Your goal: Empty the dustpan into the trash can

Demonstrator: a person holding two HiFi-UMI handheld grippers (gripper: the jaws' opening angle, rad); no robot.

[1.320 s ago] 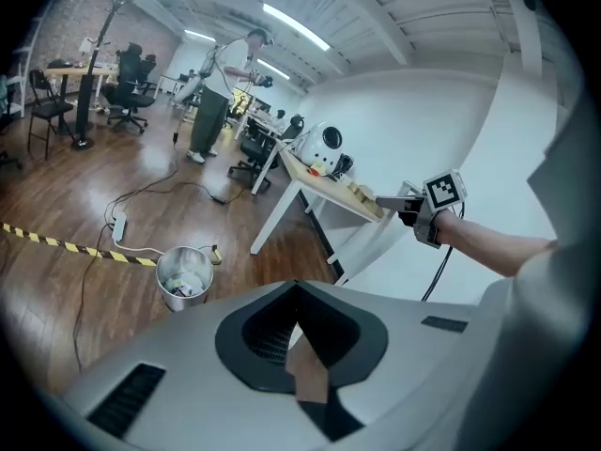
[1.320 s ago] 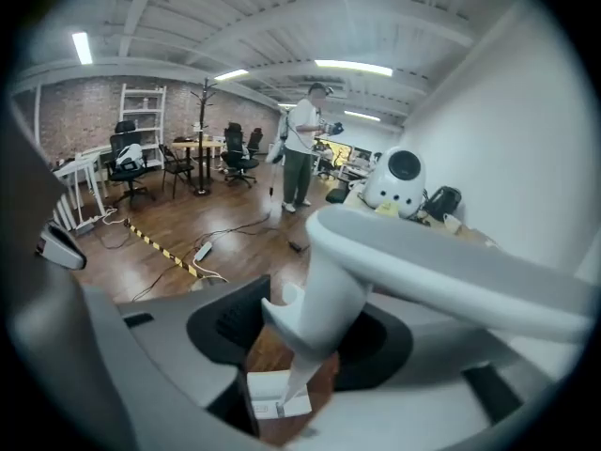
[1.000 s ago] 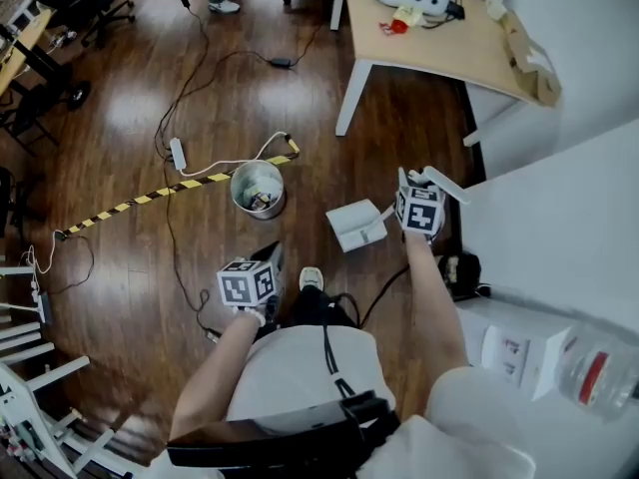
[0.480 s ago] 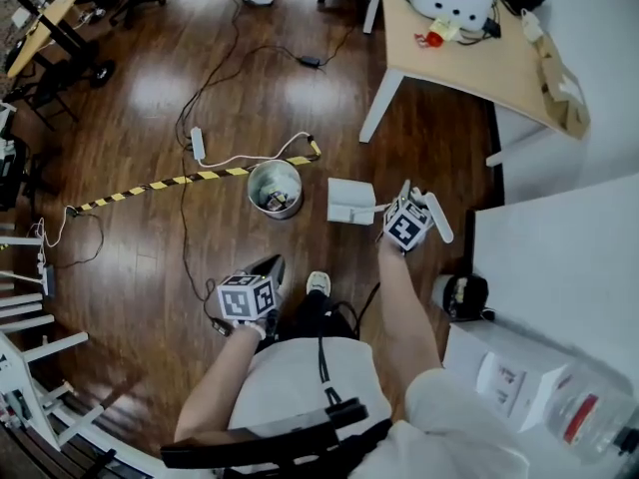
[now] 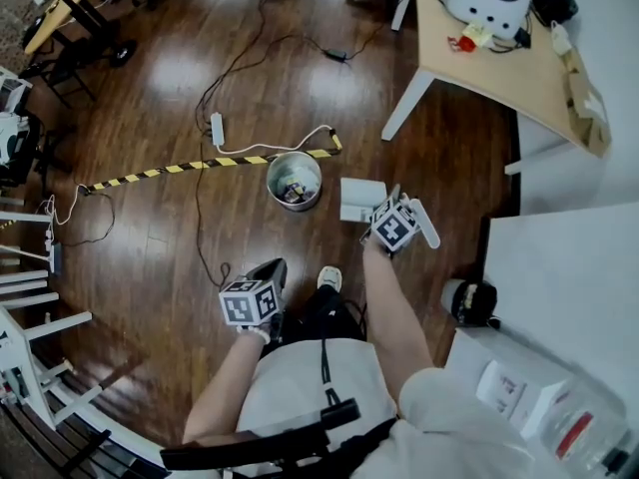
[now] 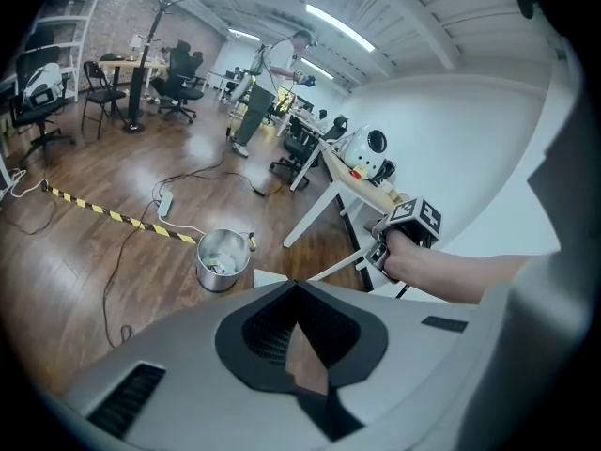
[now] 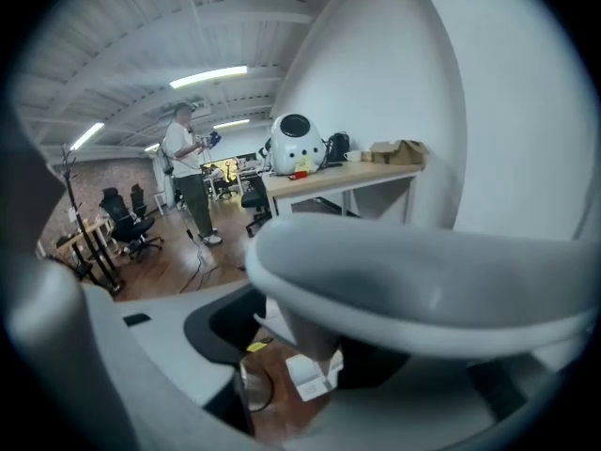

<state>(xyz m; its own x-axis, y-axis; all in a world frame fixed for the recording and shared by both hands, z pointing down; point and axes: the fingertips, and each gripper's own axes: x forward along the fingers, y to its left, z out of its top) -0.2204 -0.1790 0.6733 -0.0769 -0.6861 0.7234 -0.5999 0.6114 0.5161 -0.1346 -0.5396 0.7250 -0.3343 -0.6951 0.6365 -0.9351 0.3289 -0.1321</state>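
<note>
Right claw (image 7: 299,334): pinching the handle of the dustpan (image 5: 361,200); jaws have just been easing apart.
Left claw (image 6: 296,289): pressed together, empty, nearer the person.
Dustpan: just right of the trash can (image 5: 271,182), not over it.
Risk: the slackening grip may let the pan twist and spill onto the floor (image 5: 150,228).

Dark wood floor (image 5: 150,297) — pale desk (image 5: 499,58)

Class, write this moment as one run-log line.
right gripper: holds dustpan by handle, jaws just opened slightly | dustpan: beside trash can | left gripper: shut, empty
</note>
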